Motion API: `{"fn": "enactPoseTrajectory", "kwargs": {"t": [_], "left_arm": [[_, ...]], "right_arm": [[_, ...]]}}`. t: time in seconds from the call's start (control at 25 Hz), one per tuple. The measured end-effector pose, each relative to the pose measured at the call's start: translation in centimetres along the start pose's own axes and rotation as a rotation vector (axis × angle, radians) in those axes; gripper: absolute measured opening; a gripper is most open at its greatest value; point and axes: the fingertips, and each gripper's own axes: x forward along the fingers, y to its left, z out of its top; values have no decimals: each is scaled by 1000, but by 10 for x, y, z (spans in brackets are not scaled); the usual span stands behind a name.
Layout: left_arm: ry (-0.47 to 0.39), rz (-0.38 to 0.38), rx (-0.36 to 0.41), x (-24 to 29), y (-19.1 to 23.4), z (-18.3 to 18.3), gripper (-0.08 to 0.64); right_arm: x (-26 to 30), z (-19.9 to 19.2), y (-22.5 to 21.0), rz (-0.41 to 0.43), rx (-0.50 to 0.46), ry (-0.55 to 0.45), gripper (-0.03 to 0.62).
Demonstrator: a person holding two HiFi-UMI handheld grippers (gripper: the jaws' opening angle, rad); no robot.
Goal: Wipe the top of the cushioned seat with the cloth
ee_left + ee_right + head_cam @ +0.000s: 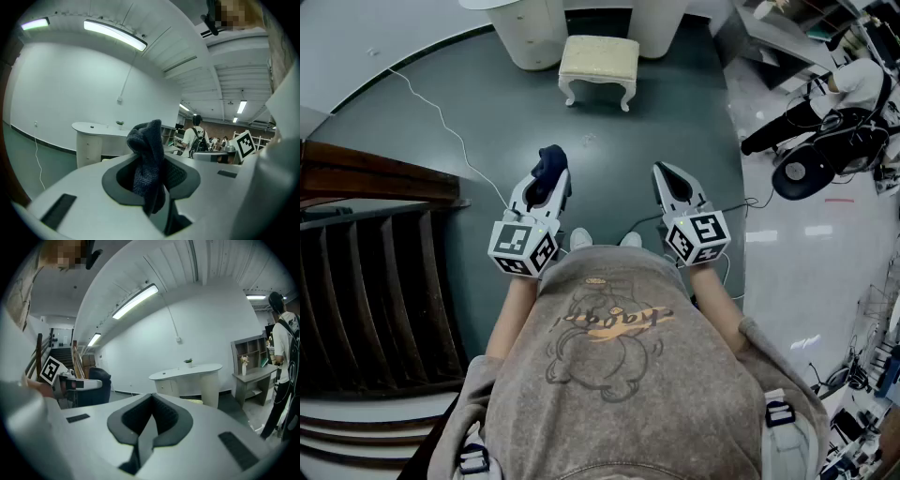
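Observation:
The cushioned seat (pixel 598 60), a cream stool with curved legs, stands on the dark floor well ahead of both grippers. My left gripper (pixel 551 174) is held at waist height and is shut on a dark blue cloth (pixel 549 161). In the left gripper view the cloth (pixel 147 157) bunches up out of the closed jaws. My right gripper (pixel 662 172) is level with the left one, a hand's width to its right. Its jaws (pixel 151 405) are shut with nothing between them. The right gripper view shows the left gripper (pixel 80 384) and its cloth (pixel 100 382) at the left.
A white curved desk (pixel 528 33) stands just behind the stool. Dark wooden stairs (pixel 366 281) fill the left side. A thin white cable (pixel 441 117) runs across the floor. A seated person (pixel 853 89) and a grey shelf unit (pixel 253 373) are at the right.

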Motion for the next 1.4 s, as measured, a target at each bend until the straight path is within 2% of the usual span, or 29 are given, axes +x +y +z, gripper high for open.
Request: {"fn": "enactPoseTrajectory", "kwargs": {"t": [0.32,0.52,0.8,1.12,1.4], "left_arm": [[2,-52,9,-9,17,0,98],[3,-107,30,-14,35,-1,98],[-14,-114,26,-12,55,6,98],[-17,-90,18,12,83,13,98],[-9,-71,9,62,111,28,98]], "right_arm": [[13,-4,28,-14,-10,-5,6],[25,-13,41,-62,-16,-9,6],[41,-10,54,-71,-20,-16,6],[77,-2,41,-61,-9,-27,6],[131,8,8,-43,11,-24,6]]}}
